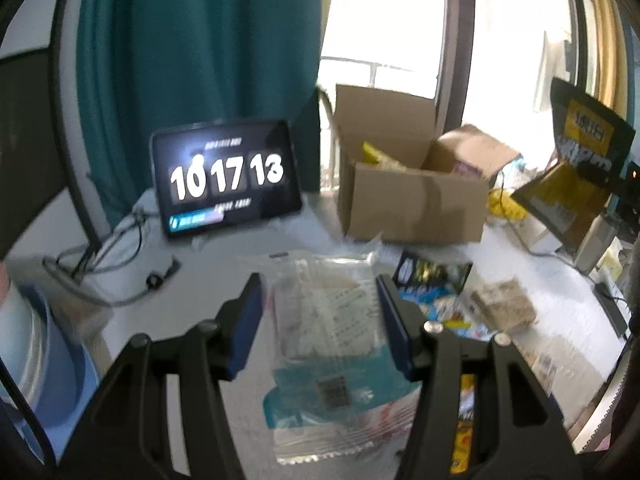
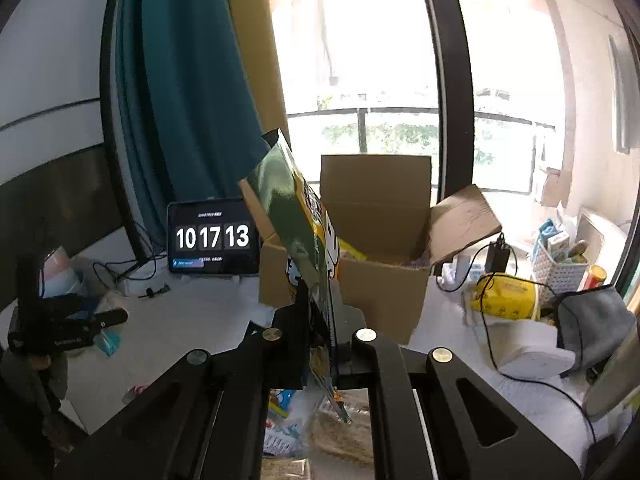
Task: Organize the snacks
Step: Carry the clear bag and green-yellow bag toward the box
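In the left wrist view my left gripper has its blue pads pressed on the sides of a clear snack packet with a teal label, lifted above the white table. In the right wrist view my right gripper is shut on a green and yellow snack bag. That bag stands edge-on and tilted in front of the open cardboard box. The box holds a yellow packet. The right gripper's bag also shows at the upper right of the left wrist view.
A tablet showing a clock leans at the back left, with cables beside it. A blue and black packet and a brown block lie right of the held packet. A yellow bag, a white basket and a grey cloth crowd the right.
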A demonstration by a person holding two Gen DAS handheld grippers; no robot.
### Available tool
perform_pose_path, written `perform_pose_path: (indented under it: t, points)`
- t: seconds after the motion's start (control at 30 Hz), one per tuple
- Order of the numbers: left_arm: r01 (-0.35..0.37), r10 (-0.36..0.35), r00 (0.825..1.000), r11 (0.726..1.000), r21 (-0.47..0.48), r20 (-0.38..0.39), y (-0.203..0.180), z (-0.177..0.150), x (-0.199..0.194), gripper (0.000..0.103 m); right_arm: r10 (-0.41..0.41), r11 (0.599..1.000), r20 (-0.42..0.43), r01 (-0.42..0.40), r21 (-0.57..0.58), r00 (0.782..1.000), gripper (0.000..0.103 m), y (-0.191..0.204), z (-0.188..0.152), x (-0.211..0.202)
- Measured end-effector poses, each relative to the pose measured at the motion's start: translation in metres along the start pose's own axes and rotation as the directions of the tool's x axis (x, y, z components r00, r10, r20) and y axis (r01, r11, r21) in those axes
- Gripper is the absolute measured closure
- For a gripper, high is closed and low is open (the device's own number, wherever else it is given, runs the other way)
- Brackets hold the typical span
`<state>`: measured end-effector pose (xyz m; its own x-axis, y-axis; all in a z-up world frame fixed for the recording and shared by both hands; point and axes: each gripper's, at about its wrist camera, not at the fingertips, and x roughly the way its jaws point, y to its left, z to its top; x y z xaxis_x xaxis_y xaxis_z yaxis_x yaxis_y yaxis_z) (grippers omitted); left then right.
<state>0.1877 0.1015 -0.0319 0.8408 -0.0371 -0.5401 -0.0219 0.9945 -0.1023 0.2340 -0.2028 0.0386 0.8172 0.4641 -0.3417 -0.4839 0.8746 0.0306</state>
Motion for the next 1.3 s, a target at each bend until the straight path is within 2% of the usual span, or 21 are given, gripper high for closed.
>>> perform_pose_path:
  t: [0.53, 0.93, 1.17, 1.3]
  points:
    - [0.066, -0.072, 0.994, 0.995, 0.073, 0.082, -0.044, 0.059, 0.024, 0.046, -0.046, 0.998, 0.045, 0.044, 0.033, 0.998, 0.095, -0.039, 0.024, 0.011]
    - [0.118, -0.139, 0.983, 0.979, 0.165, 0.119, -0.092, 0.109, 0.058, 0.046, -0.101, 0.995, 0.069, 0.098, 0.035, 0.993, 0.095, -0.066, 0.038, 0.032]
    - [0.143, -0.165, 0.977, 0.978, 0.152, 0.136, -0.098, 0.136, 0.081, 0.046, -0.112, 0.993, 0.079, 0.110, 0.030, 0.991, 0.095, -0.077, 0.053, 0.049]
    - [0.134, -0.148, 0.978, 0.986, 0.103, 0.145, -0.093, 0.154, 0.097, 0.046, -0.119, 0.993, 0.079, 0.118, 0.022, 0.990, 0.095, -0.081, 0.061, 0.066]
